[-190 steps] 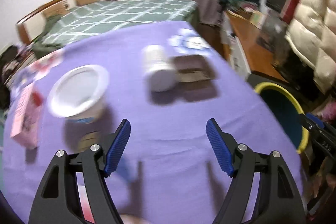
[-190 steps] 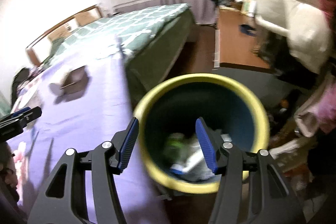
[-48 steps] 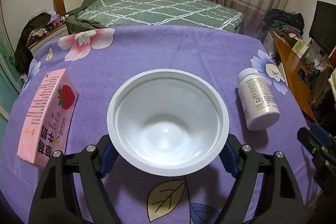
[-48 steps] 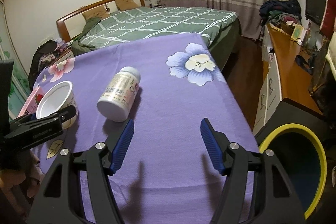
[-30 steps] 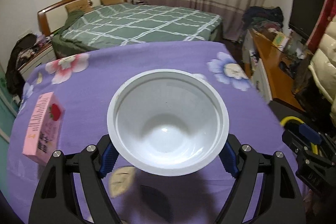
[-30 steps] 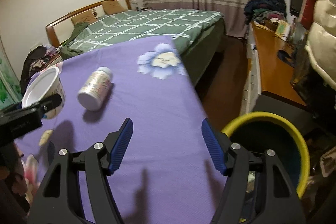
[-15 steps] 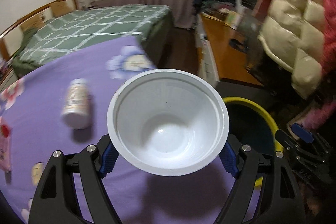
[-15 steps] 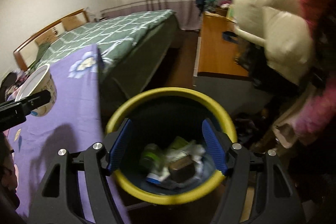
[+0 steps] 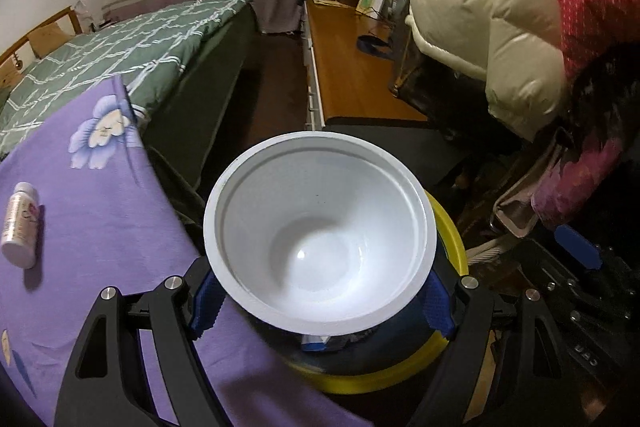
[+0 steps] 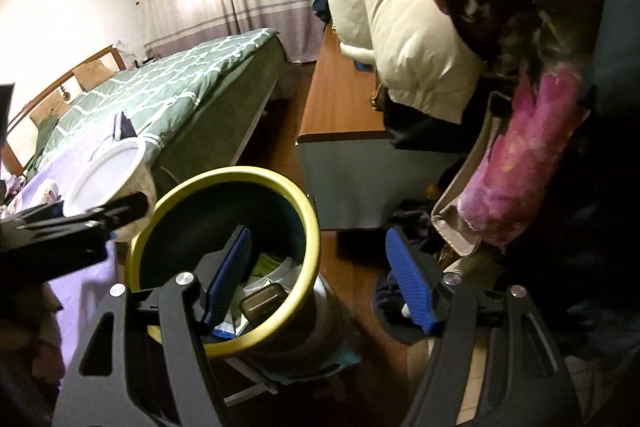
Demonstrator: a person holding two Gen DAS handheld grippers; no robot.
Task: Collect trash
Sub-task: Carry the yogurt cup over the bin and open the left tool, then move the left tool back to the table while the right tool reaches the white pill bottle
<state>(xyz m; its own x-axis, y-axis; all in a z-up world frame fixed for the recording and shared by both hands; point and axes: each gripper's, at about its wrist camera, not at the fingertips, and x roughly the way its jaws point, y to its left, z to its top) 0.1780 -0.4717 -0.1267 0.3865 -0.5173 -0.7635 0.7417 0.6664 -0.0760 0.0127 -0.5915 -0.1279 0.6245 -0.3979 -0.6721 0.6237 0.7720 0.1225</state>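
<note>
The bowl (image 9: 320,239) is plain white. The bin (image 10: 224,255) has a yellow rim and dark inside. The cloth (image 9: 92,211) is purple with a pale flower at 10 o'clock. The bedspread (image 9: 120,51) is green with white lattice lines. Gripper pads (image 10: 408,283) are blue.

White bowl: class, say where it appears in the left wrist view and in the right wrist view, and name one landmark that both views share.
Left wrist view: the white bowl fills the centre, clamped in the left gripper, above the bin.
Right wrist view: the bowl sits at the left edge, beside the bin's rim.
Shared landmark: the yellow-rimmed bin.
</note>
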